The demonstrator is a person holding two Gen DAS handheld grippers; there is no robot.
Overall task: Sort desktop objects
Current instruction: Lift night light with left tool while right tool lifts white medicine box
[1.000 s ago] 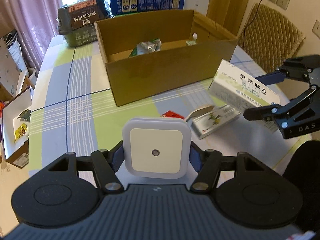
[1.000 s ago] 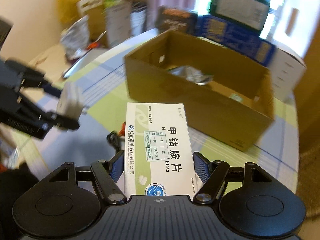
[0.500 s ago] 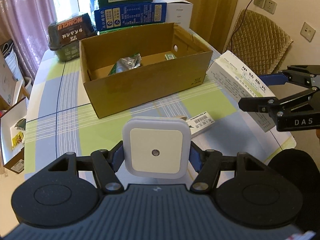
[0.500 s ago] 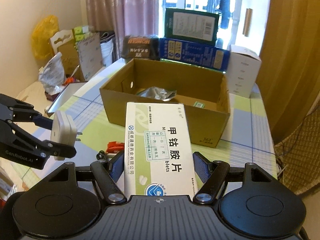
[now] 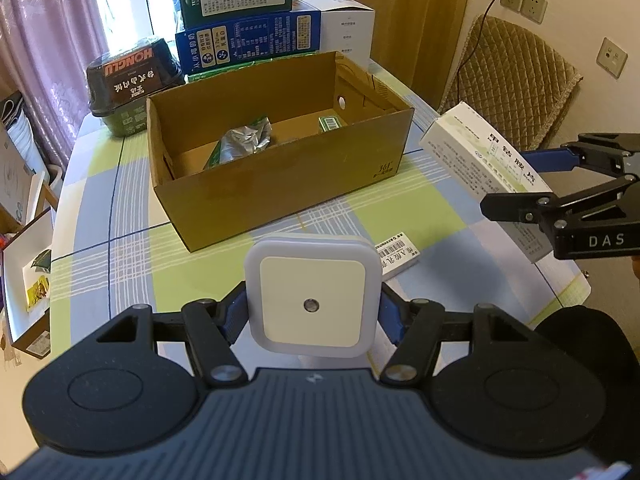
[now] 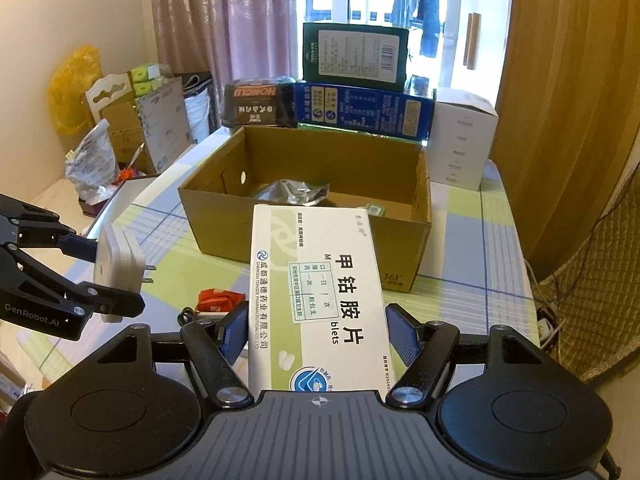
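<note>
The left gripper [image 5: 313, 312] pinches a smooth, rounded-square white night light [image 5: 313, 295] by its sides, held above the checked tablecloth [image 5: 100, 248]. The right gripper [image 6: 318, 330] clamps a flat, glossy medicine box [image 6: 316, 296] lengthwise, also in the air. Beyond both, with bare cloth between, stands the open cardboard box [image 5: 280, 176], a crumpled foil pouch [image 5: 244, 142] inside.

Your desk [image 5: 120, 236] has a checked blue-green cloth; on it you've got an open cardboard box [image 5: 288, 196], a small barcoded box [image 5: 396, 254], a red packet [image 6: 218, 300]; stacked boxes [image 5: 248, 36] at the far edge
</note>
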